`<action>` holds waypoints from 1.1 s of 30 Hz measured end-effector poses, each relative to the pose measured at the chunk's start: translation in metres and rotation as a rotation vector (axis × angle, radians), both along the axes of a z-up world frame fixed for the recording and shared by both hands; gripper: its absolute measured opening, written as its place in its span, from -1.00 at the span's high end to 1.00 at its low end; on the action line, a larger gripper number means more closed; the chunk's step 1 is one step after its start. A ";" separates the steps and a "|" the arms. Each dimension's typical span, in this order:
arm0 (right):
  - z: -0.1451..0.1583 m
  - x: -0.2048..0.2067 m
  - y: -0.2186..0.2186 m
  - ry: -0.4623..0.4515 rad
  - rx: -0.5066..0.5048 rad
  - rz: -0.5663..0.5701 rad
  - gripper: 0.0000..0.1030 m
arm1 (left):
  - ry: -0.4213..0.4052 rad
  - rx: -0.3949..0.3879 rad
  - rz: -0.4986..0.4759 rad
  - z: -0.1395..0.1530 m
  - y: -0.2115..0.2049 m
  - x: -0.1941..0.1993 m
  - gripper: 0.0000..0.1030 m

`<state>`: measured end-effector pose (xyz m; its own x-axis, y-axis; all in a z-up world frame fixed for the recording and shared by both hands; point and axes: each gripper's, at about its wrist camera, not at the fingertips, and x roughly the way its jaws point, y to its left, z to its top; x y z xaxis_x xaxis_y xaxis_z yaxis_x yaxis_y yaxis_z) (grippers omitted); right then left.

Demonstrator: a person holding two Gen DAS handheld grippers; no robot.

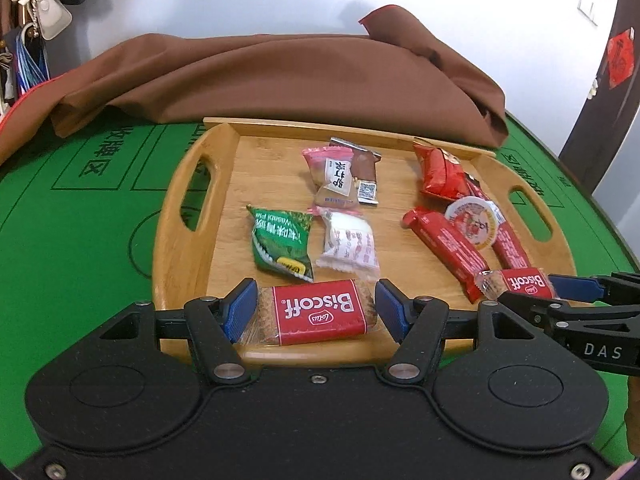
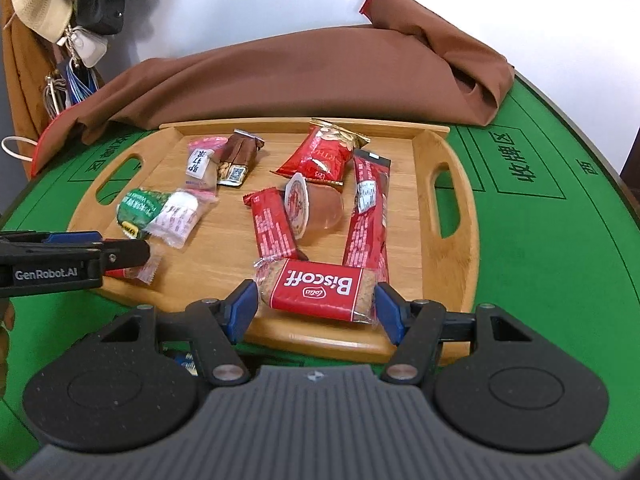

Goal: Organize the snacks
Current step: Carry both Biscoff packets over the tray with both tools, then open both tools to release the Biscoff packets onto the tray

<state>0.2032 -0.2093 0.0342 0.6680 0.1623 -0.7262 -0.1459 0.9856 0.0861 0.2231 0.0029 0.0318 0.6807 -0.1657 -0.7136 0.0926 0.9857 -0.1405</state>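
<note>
A wooden tray (image 1: 184, 248) (image 2: 460, 216) on the green table holds several wrapped snacks. My left gripper (image 1: 316, 310) stands with its blue pads on either side of a red Biscoff biscuit (image 1: 318, 312) at the tray's front edge, pads touching the wrapper ends. My right gripper (image 2: 314, 306) likewise brackets a second Biscoff biscuit (image 2: 320, 290) (image 1: 518, 284) at the front of the tray. Whether either biscuit is lifted I cannot tell. Each gripper shows from the side in the other's view: the right one (image 1: 576, 292), the left one (image 2: 100, 252).
On the tray lie a green wasabi pea pack (image 1: 280, 240), a white candy pack (image 1: 348, 242), a pink pack (image 1: 332, 176), red bars (image 2: 274, 224) (image 2: 368, 208), a jelly cup (image 2: 316, 208) and a red peanut bag (image 2: 320, 152). Brown cloth (image 1: 280, 76) lies behind the tray.
</note>
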 end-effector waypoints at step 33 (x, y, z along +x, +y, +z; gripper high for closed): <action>-0.002 0.061 0.007 0.027 0.004 -0.030 -0.54 | -0.042 0.076 0.043 -0.003 -0.013 0.048 -0.45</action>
